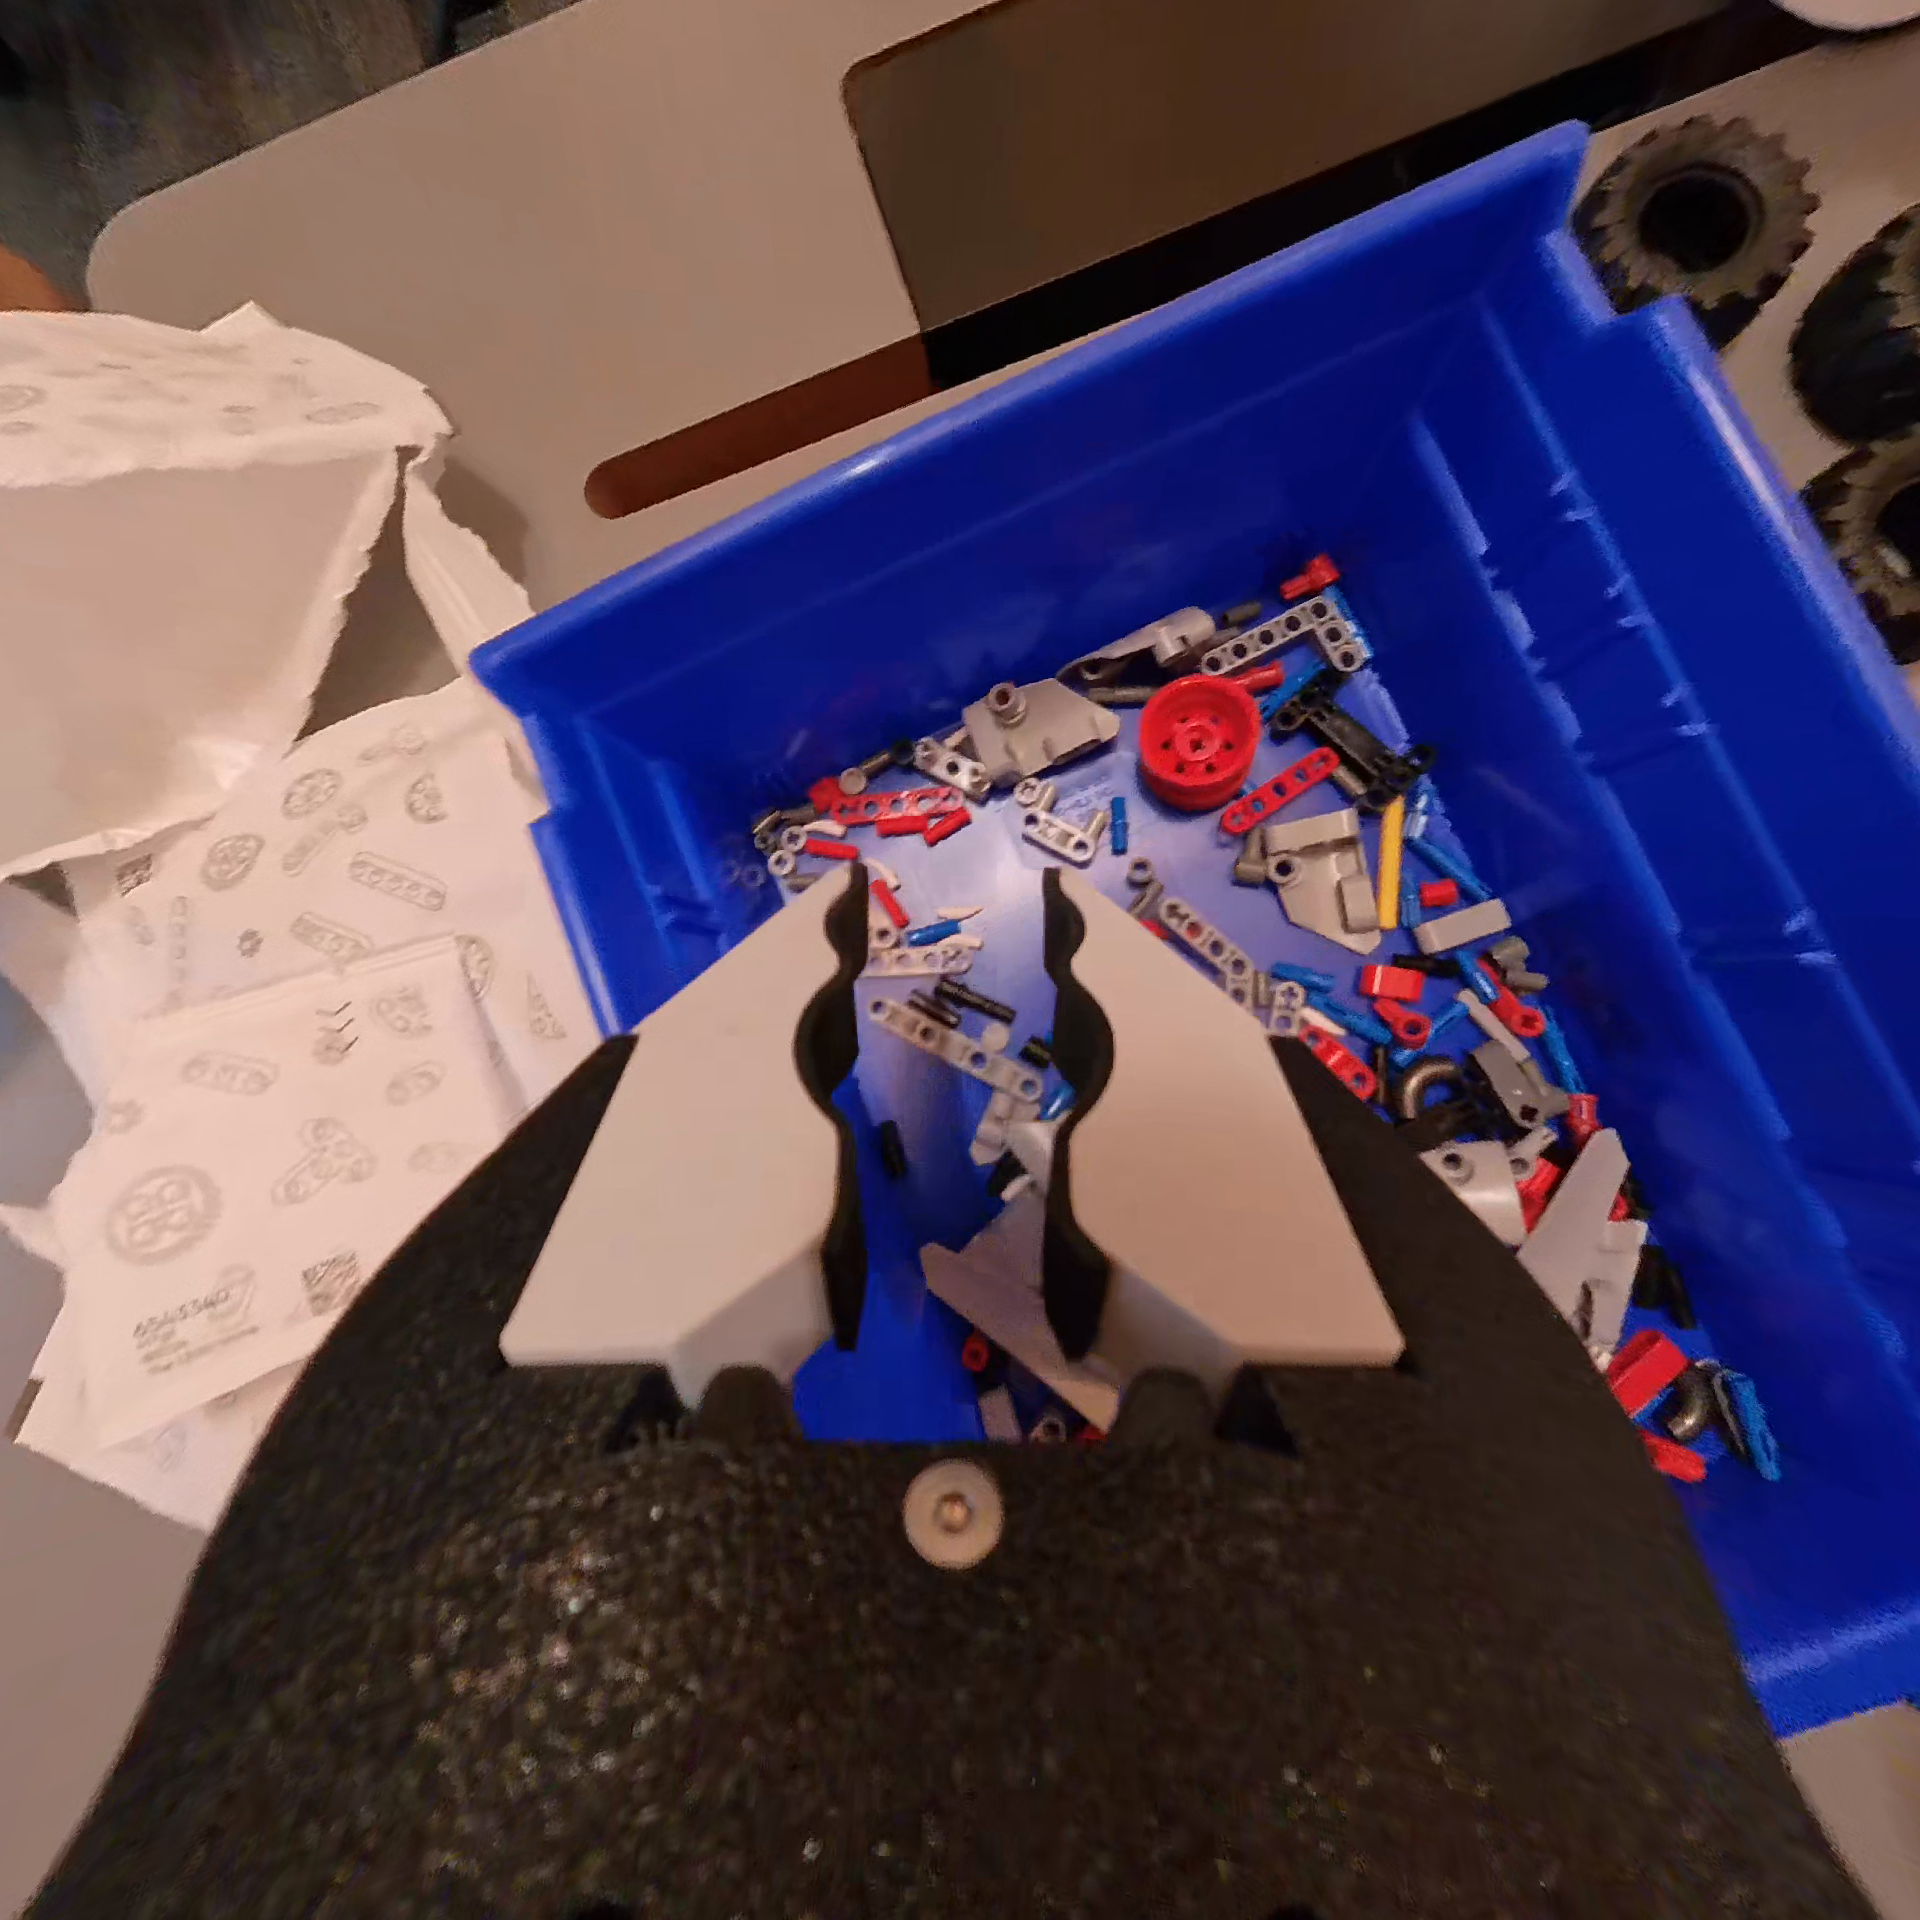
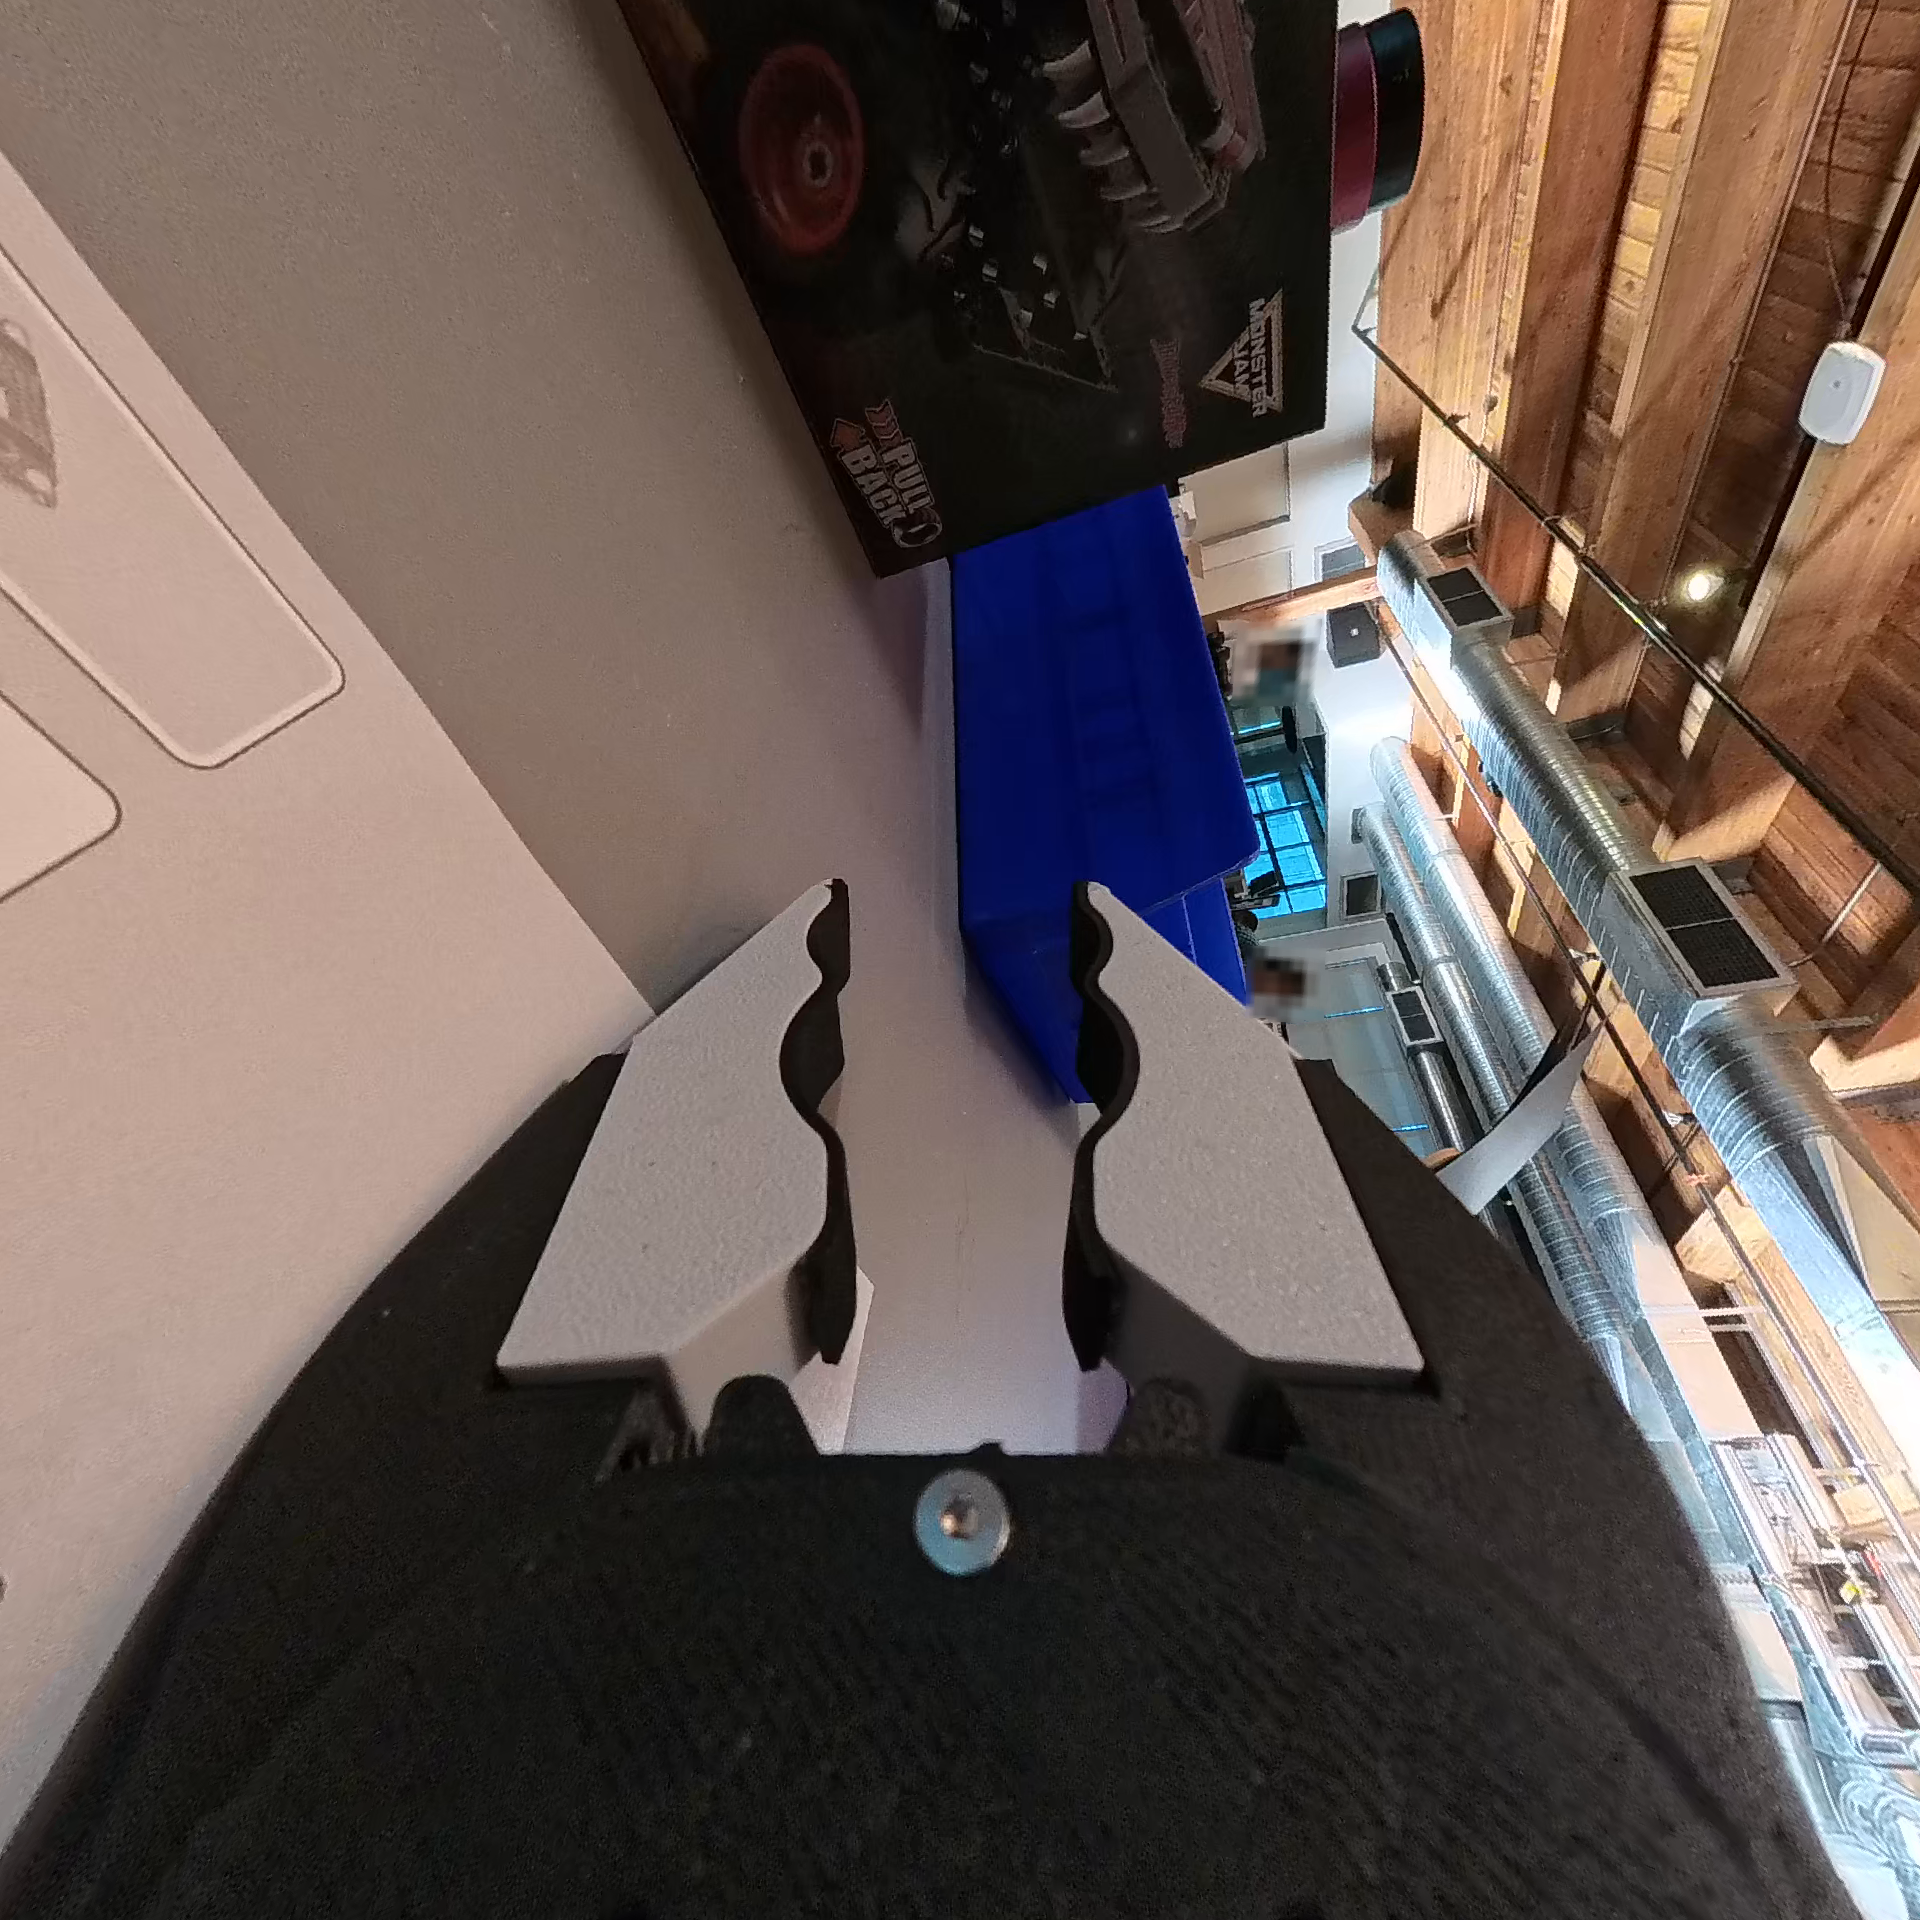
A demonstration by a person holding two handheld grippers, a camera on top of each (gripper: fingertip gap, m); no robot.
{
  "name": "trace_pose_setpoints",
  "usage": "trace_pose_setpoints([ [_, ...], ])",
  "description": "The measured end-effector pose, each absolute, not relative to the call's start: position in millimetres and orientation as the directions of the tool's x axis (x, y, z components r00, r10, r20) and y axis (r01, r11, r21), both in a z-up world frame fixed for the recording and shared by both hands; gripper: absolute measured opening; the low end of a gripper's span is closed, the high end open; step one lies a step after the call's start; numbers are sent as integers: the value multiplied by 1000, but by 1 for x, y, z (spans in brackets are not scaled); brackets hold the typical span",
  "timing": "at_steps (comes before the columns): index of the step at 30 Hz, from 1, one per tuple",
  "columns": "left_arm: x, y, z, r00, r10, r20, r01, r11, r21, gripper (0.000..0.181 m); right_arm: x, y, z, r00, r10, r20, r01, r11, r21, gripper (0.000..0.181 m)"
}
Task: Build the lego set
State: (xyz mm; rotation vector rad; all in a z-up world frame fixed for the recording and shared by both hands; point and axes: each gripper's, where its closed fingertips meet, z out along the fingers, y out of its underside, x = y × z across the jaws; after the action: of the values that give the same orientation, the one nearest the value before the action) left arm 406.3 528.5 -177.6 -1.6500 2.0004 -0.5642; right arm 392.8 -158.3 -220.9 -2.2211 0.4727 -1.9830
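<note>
A blue bin [image 1: 1039,540] holds many small loose lego parts: red, blue, grey and black beams and pins, a red wheel hub [image 1: 1195,738], a yellow axle [image 1: 1390,862] and grey panels [image 1: 1320,873]. My left gripper [image 1: 951,883] hovers over the bin's near left part, open and empty, with grey beams [image 1: 935,1023] showing between its fingers. My right gripper [image 2: 961,899] is open and empty, turned on its side above the pale table [image 2: 520,520]. It points toward the blue bin's outer wall [image 2: 1081,748] and the dark lego box [image 2: 1039,260].
Torn white paper bags [image 1: 239,935] printed with part pictures lie left of the bin. Black knobby tyres [image 1: 1704,218] stand past the bin's far right corner. An instruction page [image 2: 125,582] lies at the left of the right wrist view. Wooden ceiling and metal ducts [image 2: 1558,831] fill that view's right side. Spacing between my two grippers at the tips: around 70 cm.
</note>
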Motion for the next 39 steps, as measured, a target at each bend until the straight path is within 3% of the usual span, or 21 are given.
trace_pose_setpoints([
  [9, 408, 529, -190, -125, -986, -106, -811, 163, -562, 34, 393, -158, -221, 88, -311, 946, -146, -944, -296, 40],
  [15, 423, 519, -187, -118, -993, -31, -769, 111, -629, 37, 393, -158, -221, 88, -310, 947, -147, -944, -296, 40],
  [19, 443, 480, -207, -244, -969, -40, -728, 210, -652, 48, 393, -158, -221, 88, -311, 946, -149, -943, -296, 40],
  [22, 460, 469, -221, -230, -969, -90, -712, 230, -663, 62, 393, -158, -221, 87, -309, 947, -149, -944, -294, 40],
  [26, 470, 459, -234, -259, -958, -119, -672, 268, -690, 52, 393, -158, -221, 89, -310, 947, -148, -944, -295, 39],
  [29, 464, 445, -249, -445, -874, -197, -604, 455, -654, 53, 392, -158, -221, 88, -310, 947, -149, -944, -295, 39],
  [30, 460, 445, -249, -472, -852, -225, -579, 492, -650, 43, 392, -158, -221, 87, -310, 947, -150, -944, -295, 40],
  [31, 454, 445, -249, -491, -841, -229, -577, 510, -638, 34, 392, -158, -221, 86, -309, 947, -150, -944, -295, 40],
  [35, 423, 449, -248, -559, -822, -110, -650, 517, -557, 28, 392, -158, -220, 85, -310, 947, -150, -944, -295, 40],
  [39, 380, 468, -259, -556, -831, 18, -780, 514, -356, 24, 392, -158, -221, 87, -311, 946, -149, -943, -297, 40],
])
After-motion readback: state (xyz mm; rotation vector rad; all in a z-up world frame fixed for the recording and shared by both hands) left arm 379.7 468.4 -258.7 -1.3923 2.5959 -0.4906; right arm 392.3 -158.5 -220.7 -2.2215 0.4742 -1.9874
